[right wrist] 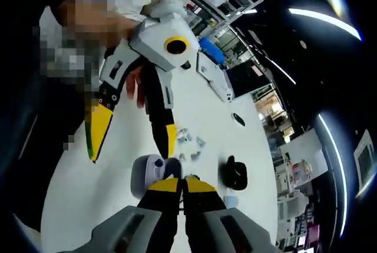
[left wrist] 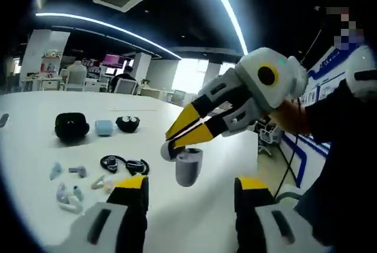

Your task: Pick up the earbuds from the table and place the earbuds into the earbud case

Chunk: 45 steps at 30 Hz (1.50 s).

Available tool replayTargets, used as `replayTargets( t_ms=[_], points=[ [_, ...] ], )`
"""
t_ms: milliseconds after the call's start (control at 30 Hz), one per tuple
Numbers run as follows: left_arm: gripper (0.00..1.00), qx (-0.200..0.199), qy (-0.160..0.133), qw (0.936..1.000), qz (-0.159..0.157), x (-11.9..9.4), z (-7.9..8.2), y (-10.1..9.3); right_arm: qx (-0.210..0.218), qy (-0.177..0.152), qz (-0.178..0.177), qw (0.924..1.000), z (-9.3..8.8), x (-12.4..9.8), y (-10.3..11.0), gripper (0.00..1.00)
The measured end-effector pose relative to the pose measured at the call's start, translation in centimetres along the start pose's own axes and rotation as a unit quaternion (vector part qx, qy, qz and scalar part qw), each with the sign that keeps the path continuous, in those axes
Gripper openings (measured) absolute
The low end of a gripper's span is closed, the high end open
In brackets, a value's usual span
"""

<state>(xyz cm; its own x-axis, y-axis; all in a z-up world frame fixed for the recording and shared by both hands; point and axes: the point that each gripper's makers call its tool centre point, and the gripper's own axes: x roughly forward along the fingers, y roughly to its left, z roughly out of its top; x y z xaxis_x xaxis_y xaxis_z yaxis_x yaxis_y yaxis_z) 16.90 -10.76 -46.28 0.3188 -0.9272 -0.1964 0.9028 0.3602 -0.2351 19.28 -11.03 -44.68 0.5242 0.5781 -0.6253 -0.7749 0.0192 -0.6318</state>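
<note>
Bare tabletop [left wrist: 194,217] ahead of the left tool [left wrist: 191,191] — earbuds [left wrist: 70,197] and cases [left wrist: 72,126] crowding the left side.

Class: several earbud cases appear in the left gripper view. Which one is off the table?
The grey case, held in the right gripper; the black and blue cases rest on the table.

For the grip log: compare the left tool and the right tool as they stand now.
The left tool stands open, jaws wide apart and empty; the right tool is shut on the grey earbud case. The left tool grips nothing beside the case, while the right tool holds it above the white table. Both have yellow-tipped jaws and white bodies.
</note>
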Motion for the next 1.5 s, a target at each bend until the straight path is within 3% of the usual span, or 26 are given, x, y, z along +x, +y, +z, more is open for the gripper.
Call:
replayTargets(
  t_ms=[200,467,933,1167,1333,1433,1500],
  points=[
    [0.49,0.016,0.012,0.9998,-0.009,1.6,-1.2,-0.2,-0.003,0.000,-0.012,0.9999,-0.5,-0.1,1.4,0.01],
    [0.29,0.048,0.023,0.9984,-0.017,2.5,-1.9,-0.2,-0.028,0.001,-0.024,0.9993,-0.7,0.6,2.4,0.01],
    [0.21,0.069,0.060,0.9957,-0.015,2.7,-3.5,-0.3,-0.070,0.004,-0.034,0.9970,-0.4,1.1,3.1,0.02],
    [0.20,0.088,0.075,0.9932,-0.014,2.7,-4.1,-0.4,-0.066,0.000,-0.036,0.9972,-0.4,1.1,3.5,0.02],
    [0.20,0.092,0.078,0.9925,-0.016,2.8,-4.3,-0.5,-0.018,-0.016,-0.039,0.9990,-0.2,1.0,3.6,0.03],
    [0.19,0.088,0.075,0.9932,-0.015,2.7,-4.3,-0.5,0.048,-0.044,-0.039,0.9971,0.1,0.7,3.6,0.04],
    [0.19,0.086,0.072,0.9936,-0.014,2.7,-4.3,-0.5,0.104,-0.058,-0.046,0.9918,0.1,0.5,3.4,0.11]
  ],
)
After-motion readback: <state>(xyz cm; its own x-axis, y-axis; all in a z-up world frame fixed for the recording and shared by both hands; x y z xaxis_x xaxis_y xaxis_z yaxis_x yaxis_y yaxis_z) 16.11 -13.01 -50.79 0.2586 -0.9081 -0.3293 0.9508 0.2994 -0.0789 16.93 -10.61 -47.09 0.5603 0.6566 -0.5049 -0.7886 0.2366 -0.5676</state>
